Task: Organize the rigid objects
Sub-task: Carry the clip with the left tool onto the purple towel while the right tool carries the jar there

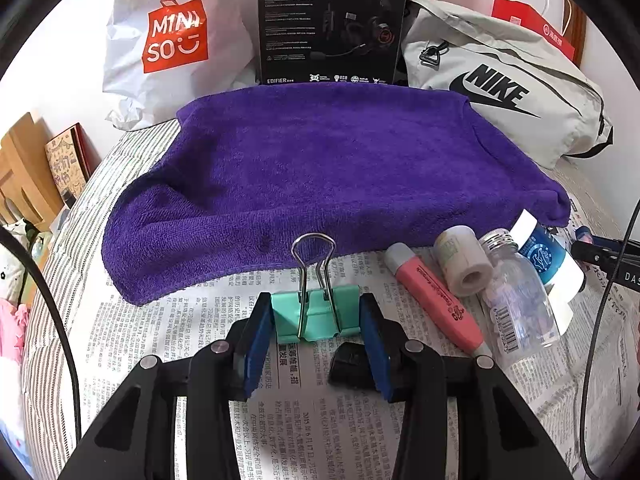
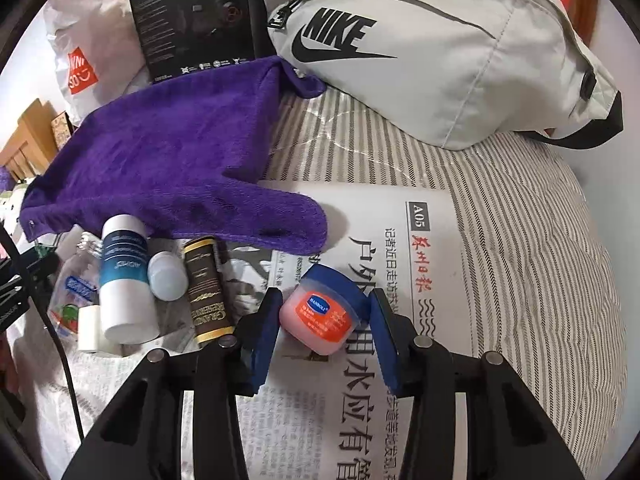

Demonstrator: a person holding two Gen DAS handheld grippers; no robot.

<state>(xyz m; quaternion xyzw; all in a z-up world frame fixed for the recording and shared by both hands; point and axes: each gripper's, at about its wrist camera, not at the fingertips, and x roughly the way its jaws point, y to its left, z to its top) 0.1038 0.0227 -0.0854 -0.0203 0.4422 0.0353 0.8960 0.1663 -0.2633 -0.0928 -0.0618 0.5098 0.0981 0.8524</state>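
In the left wrist view my left gripper [image 1: 316, 312] is shut on a mint-green binder clip [image 1: 316, 314], its wire handles pointing up, just above the newspaper [image 1: 160, 340]. To its right lie a pink highlighter [image 1: 436, 300], a tape roll [image 1: 464, 262], a clear small bottle [image 1: 516, 300] and a blue-and-white bottle [image 1: 544, 252]. In the right wrist view my right gripper [image 2: 324, 316] is shut on a small pink jar with a blue lid [image 2: 320, 312], tilted. To its left lie a white-and-blue bottle [image 2: 122, 276], a small white bottle [image 2: 166, 276] and a brown tube [image 2: 206, 292].
A purple towel [image 1: 320, 168] lies across the bed behind the objects. Behind it stand a black headset box [image 1: 332, 20], a white Miniso bag [image 1: 172, 36] and a grey Nike bag [image 1: 504, 80]. Striped bedding [image 2: 520, 240] lies to the right. A black cable [image 1: 52, 300] runs at left.
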